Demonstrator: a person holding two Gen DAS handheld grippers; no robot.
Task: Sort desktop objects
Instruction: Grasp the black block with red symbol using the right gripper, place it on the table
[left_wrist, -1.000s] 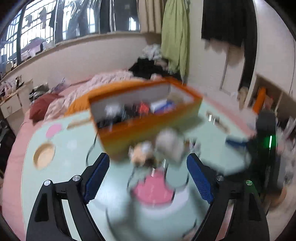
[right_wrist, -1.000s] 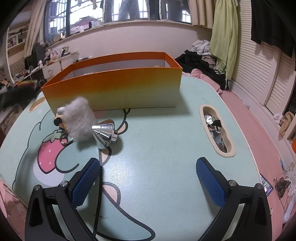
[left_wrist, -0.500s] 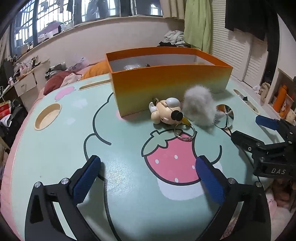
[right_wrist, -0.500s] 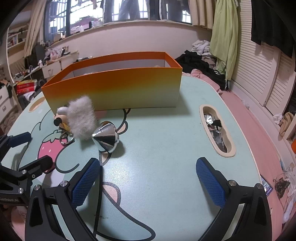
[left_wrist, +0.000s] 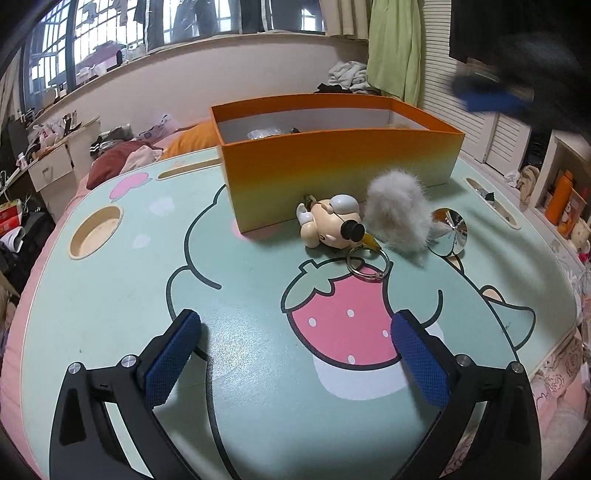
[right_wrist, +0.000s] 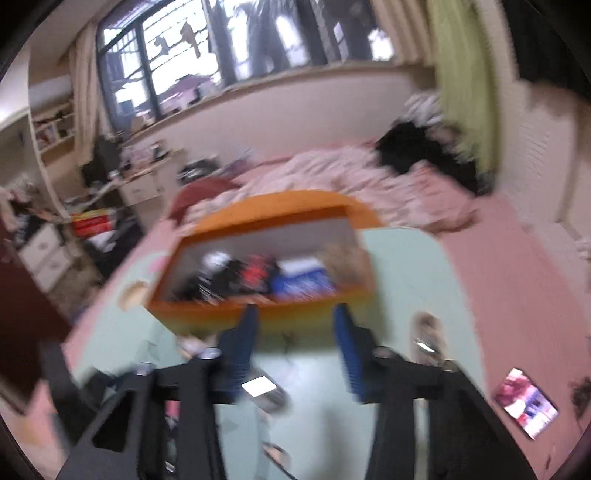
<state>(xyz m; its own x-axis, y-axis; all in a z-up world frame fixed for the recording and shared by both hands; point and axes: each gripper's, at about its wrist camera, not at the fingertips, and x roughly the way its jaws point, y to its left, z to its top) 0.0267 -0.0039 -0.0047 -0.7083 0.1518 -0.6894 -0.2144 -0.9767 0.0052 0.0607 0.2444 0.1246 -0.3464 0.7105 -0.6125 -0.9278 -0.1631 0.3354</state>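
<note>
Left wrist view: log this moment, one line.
left claw open, empty | keychain toy, fluffy ball, silver cone on table | orange box behind

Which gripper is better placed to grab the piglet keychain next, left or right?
Left. The left gripper is open and low over the table, with the piglet keychain just ahead between its fingers. The right gripper is up over the orange box, jaws narrowed with nothing visible between them.

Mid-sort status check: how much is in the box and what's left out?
Done: several items sit inside the orange box. In hand: nothing; left gripper open above the table, right gripper shut, empty as far as the blur shows. Left: figurine keychain, fluffy pompom and silver cone lie outside the box.
</note>
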